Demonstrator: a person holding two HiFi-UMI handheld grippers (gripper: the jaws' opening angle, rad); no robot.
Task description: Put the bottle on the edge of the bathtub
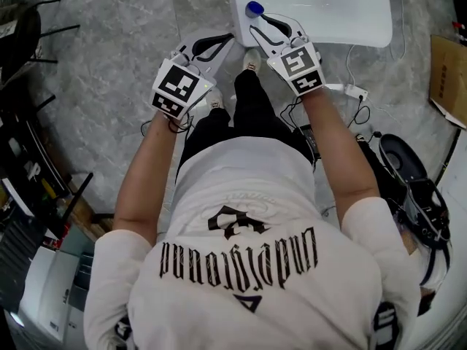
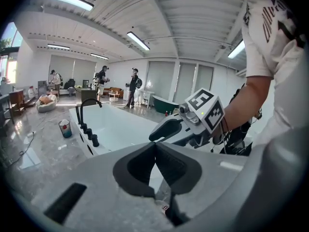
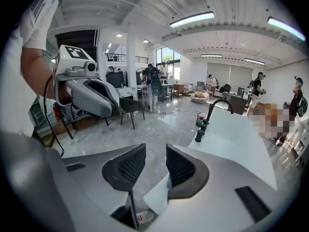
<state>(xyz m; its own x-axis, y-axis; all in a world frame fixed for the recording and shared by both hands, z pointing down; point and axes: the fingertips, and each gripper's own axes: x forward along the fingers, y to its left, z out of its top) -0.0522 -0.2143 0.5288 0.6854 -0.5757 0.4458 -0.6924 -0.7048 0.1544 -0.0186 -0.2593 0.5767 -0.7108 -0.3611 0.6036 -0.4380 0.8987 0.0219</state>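
In the head view a small bottle with a blue cap [image 1: 254, 9] stands on the near corner of the white bathtub [image 1: 343, 20]; only its cap shows clearly. My right gripper [image 1: 260, 22] hovers just behind that cap. Its own view shows the right gripper [image 3: 155, 153] open, with nothing but floor and the tub's corner seen through the gap. My left gripper [image 1: 228, 39] is held beside it over the grey floor, left of the tub. In its own view the left gripper [image 2: 155, 146] is shut, pads meeting at the tips, and holds nothing.
A black faucet [image 3: 217, 108] and a small cup [image 3: 200, 119] stand on the tub's far rim. Cables and a power strip [image 1: 354, 92] lie on the floor to the right, with a cardboard box [image 1: 446, 79] beyond. Chairs [image 3: 126, 108] and several people stand across the room.
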